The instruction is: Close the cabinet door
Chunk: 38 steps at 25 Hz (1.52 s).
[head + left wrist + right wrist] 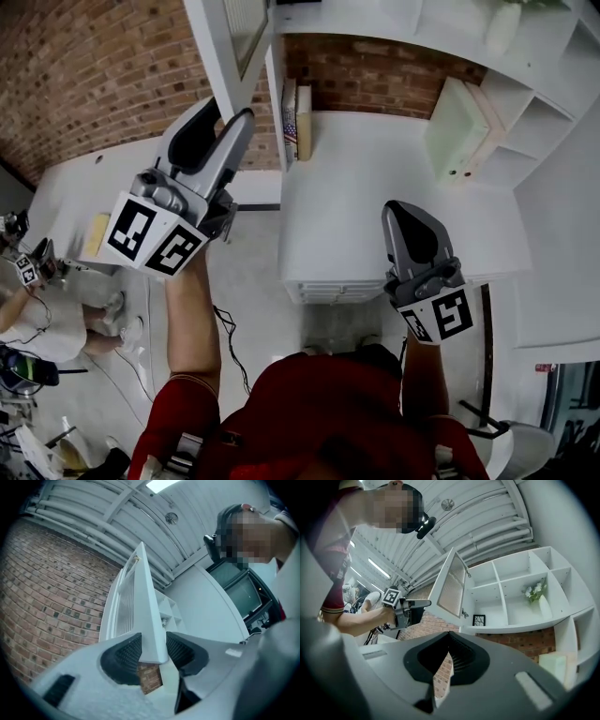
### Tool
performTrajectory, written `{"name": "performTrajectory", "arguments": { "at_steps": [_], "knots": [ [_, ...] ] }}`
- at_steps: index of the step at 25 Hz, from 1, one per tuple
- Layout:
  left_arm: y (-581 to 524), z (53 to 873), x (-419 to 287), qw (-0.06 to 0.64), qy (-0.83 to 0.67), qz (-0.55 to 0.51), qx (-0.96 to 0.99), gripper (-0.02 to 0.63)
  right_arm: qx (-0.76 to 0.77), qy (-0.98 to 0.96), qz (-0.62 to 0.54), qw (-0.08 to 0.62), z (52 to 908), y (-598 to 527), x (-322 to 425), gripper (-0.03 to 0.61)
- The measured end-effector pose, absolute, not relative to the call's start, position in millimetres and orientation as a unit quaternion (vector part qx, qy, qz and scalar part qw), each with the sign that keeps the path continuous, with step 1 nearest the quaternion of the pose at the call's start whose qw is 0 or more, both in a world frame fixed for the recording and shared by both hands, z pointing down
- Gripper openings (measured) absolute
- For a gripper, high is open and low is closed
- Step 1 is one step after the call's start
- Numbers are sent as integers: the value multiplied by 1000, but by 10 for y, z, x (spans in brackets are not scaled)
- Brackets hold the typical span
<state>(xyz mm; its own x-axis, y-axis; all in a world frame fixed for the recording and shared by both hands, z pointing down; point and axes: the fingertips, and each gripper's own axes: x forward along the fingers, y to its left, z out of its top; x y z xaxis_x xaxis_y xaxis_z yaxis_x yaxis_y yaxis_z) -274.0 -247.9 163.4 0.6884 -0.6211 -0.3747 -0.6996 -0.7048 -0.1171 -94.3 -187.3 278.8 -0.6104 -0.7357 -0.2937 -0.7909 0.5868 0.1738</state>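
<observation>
A white-framed cabinet door with a ribbed glass panel (217,47) stands swung wide open from a white wall cabinet of open shelves (513,595). The cabinet hangs above a white counter (394,197) backed by a red brick wall (94,84). The left hand-held gripper (153,638), tilted upward, has the door's lower corner between its jaws. Its ribbed black pads (125,656) stand apart on either side of the white edge, and no clamping grip shows. The right hand-held gripper (449,637) hangs above the front part of the counter, well apart from the door, its jaws closed together with nothing between them. On the counter, a few upright books (295,122) stand at the left end by the brick, and a pale green box file (457,131) leans at the right. Inside the cabinet sit a small black picture frame (478,620) and a white vase of flowers (536,597).
</observation>
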Motion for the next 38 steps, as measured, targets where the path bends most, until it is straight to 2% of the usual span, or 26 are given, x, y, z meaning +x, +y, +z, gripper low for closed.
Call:
{"name": "performTrajectory", "arguments": {
  "at_steps": [22,38],
  "knots": [
    [-2683,1657,-1660,149,465,145,-860,183,-352,913,140,150,2662,-2801,247,14],
    [-3278,1559,-726,153,531,121,-825,187,-337,923,128,131,2636,-3102,1268,14]
  ]
}}
